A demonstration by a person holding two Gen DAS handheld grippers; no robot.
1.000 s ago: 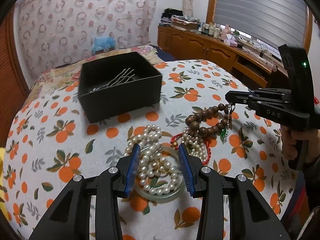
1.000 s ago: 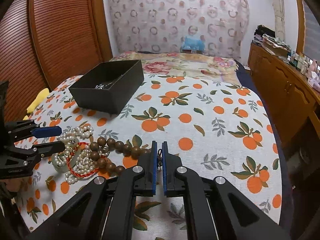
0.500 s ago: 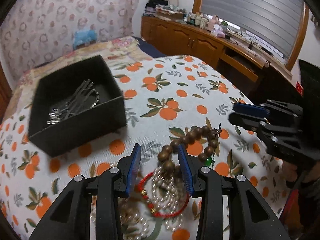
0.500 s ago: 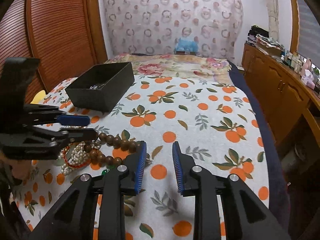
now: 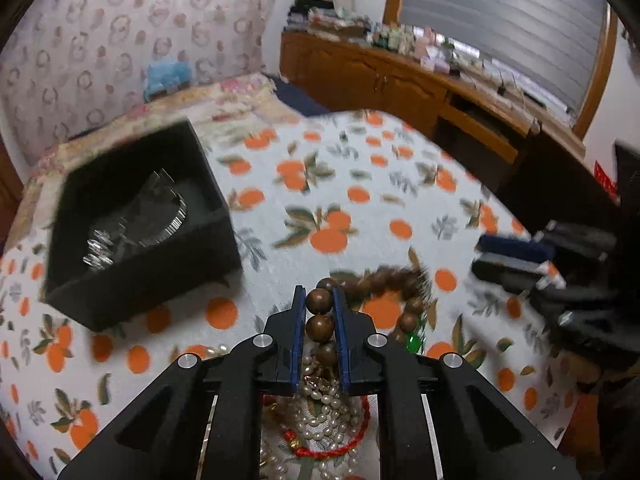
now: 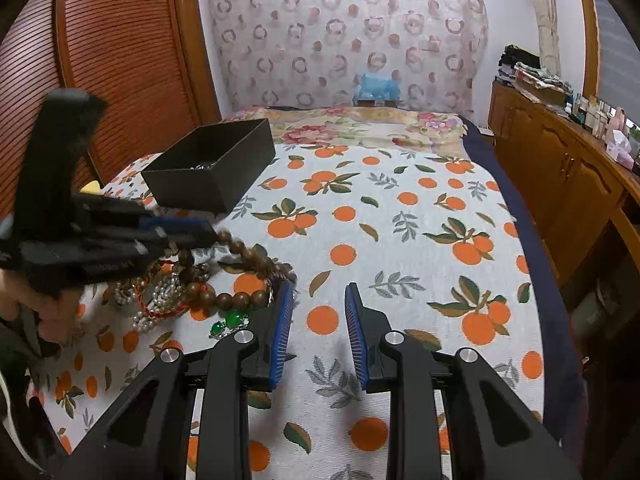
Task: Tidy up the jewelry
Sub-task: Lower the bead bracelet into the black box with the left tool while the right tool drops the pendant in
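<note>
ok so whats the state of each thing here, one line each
left gripper: closing on the wooden bead bracelet
right gripper: open, nothing between its pads
black box: open, silver jewelry inside
pearl strands: heaped on the bedspread

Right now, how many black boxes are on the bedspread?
1. The black box sits open on the orange-print bedspread, beyond the jewelry pile, with silvery pieces inside.

My left tool (image 5: 319, 304) is black, with blue ribbed pads and silver screws; my right tool (image 6: 318, 312) matches; dark sleeve (image 6: 12, 360).
</note>
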